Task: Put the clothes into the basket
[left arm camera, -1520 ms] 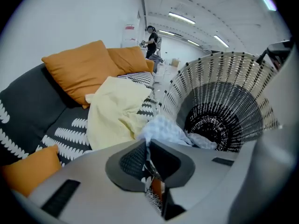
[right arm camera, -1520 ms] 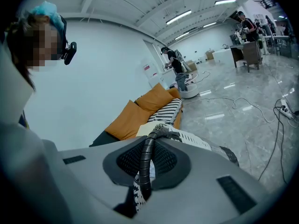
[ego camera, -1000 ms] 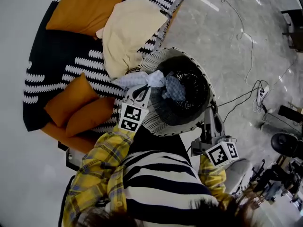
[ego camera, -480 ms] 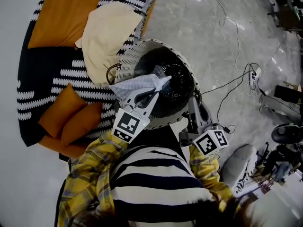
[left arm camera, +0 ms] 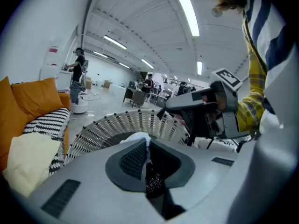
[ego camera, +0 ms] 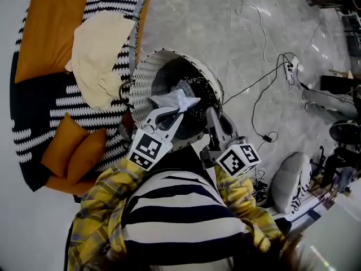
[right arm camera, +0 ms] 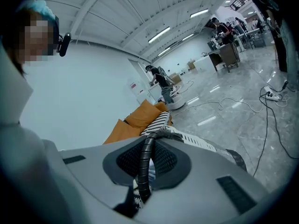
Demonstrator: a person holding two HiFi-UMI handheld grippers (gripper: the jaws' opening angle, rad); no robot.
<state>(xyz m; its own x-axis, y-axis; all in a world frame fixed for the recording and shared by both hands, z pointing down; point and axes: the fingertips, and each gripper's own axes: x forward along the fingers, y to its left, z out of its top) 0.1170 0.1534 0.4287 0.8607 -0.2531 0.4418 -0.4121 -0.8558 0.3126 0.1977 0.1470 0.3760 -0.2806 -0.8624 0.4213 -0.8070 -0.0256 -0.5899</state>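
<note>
Black handle (right arm camera: 144, 164) shows only in right gripper view

The basket (ego camera: 145, 75), white woven wall and dark inside, stands upright, its black handle (right arm camera: 145, 157) clamped in the right hand-held gripper (ego camera: 212, 116). A pale bunched cloth (ego camera: 176, 99), pinched by the left hand-held gripper (ego camera: 177, 113), hangs over its mouth. A cream garment (ego camera: 98, 55) lies crumpled beside it, perhaps touching the rim.

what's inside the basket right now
A pale cloth, pinched in the left gripper, hangs over the dark inside of the basket. It covers whatever lies beneath.
</note>
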